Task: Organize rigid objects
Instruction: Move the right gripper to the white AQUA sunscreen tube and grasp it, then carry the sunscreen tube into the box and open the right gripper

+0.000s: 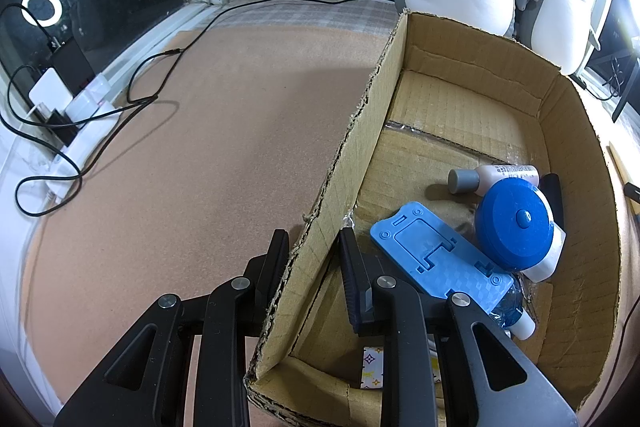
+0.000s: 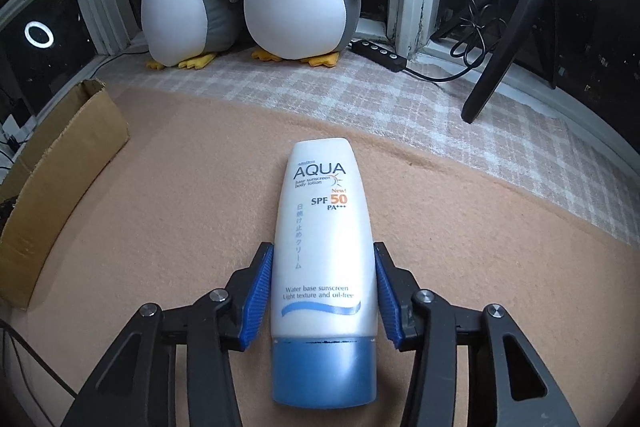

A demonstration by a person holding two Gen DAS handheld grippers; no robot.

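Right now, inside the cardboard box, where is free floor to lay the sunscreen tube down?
The far half of the cardboard box floor is bare, from the tape seam to the back wall. The near right corner is crowded: blue phone stand, blue round lid, small grey-capped bottle. The sunscreen tube lies on the mat outside.

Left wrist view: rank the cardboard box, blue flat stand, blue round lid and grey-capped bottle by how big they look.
1. Cardboard box, by far the largest.
2. Blue flat stand.
3. Blue round lid: close to the stand, which lies nearer the camera, so their order is unsure.
4. Grey-capped bottle, smallest and partly hidden.
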